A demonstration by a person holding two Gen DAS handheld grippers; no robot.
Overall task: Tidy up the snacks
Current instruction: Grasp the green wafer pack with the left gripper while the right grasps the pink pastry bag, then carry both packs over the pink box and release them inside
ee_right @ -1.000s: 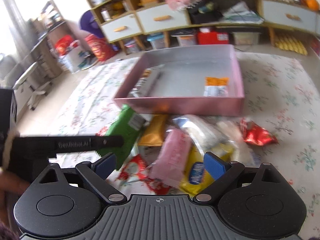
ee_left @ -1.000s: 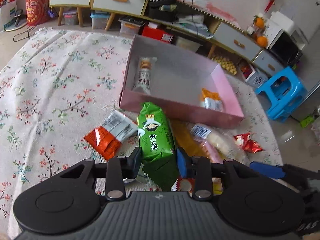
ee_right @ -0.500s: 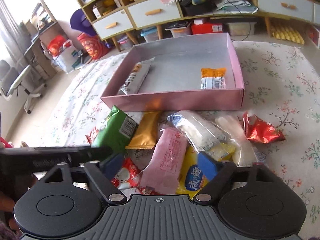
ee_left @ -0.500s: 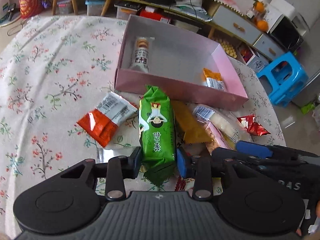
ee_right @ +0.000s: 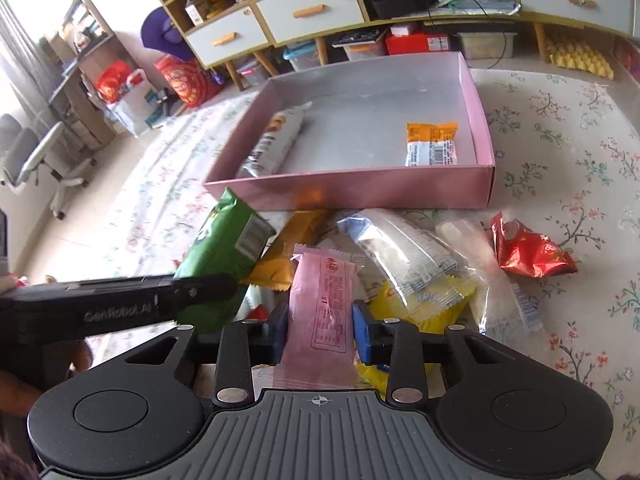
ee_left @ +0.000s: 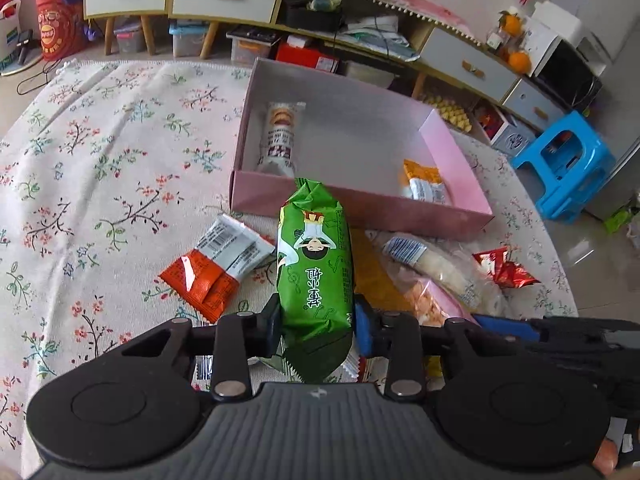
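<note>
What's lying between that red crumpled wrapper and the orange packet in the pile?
In the right wrist view, clear packets of pale snacks lie between the red wrapper and the orange packet.

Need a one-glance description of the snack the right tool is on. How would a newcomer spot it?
Start at the pink box on the floral cloth; the loose snack pile lies just in front of it. At the pile's near edge, the right tool, whose jaws have just been closing, clamps a pink packet. It is the only pale pink, red-printed wrapper there.

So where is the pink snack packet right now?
In the right wrist view the pink packet sits between the right gripper pads, atop the loose pile, in front of the pink box.
</note>
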